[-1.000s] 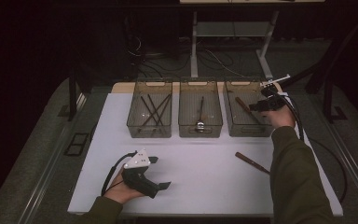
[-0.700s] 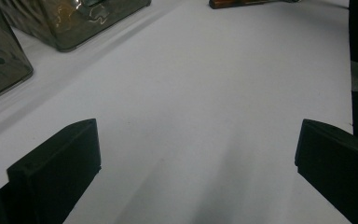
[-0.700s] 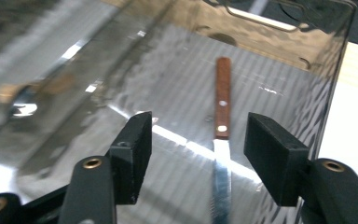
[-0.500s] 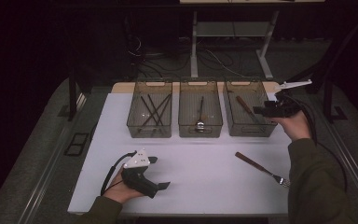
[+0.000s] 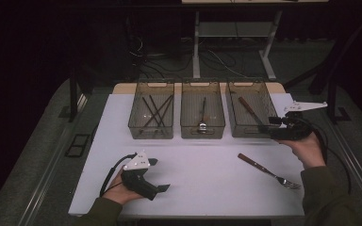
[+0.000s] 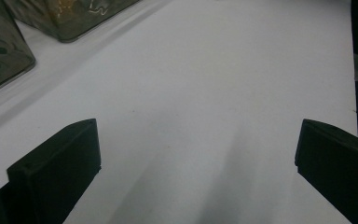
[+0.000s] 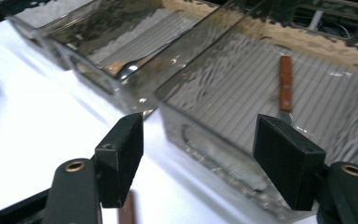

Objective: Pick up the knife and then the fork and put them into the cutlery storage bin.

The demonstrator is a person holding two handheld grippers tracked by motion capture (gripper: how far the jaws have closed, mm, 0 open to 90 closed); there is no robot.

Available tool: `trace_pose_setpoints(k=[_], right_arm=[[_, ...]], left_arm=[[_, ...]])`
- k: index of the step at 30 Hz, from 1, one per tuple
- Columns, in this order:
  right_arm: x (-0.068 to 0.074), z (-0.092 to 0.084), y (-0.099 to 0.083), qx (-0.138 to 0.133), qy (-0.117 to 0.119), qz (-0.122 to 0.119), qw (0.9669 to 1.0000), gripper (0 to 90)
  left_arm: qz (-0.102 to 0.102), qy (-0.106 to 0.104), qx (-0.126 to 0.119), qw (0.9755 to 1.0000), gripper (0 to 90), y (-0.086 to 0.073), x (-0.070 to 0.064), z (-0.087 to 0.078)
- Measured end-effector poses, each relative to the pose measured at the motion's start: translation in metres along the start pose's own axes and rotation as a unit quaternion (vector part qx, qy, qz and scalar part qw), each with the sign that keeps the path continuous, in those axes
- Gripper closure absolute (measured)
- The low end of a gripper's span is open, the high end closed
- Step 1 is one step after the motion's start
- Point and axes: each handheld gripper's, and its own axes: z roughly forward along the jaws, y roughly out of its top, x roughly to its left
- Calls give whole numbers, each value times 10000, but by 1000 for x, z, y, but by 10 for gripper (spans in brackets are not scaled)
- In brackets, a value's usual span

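Smoked-plastic bins (image 5: 249,123) front the emptied, just-opening right tongs (image 5: 274,127); left tongs (image 5: 159,174) gape.

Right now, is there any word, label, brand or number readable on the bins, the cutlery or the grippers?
None: no print shows on the three bins, the fork on the table, the wood-handled utensil in the right bin, the left gripper or the right gripper.

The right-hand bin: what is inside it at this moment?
The right-hand bin holds one knife with a wooden handle, lying on the ribbed floor. Its blade end is hidden behind the right gripper, whose jaws are open with nothing between them.
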Motion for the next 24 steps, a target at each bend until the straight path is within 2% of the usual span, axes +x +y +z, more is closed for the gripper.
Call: trace_pose_setpoints(k=[4, 12, 24], right_arm=[[10, -3, -9, 27, 119, -151, 9998, 320], [26, -7, -26, 178, 335, -297, 9988, 298], [33, -10, -52, 452, 411, -388, 9974, 297]], left_arm=[[-4, 21, 5, 10000, 0, 0, 0, 1], [-23, 50, -22, 10000, 0, 1, 0, 1], [-60, 36, -19, 10000, 0, 1, -2, 2]])
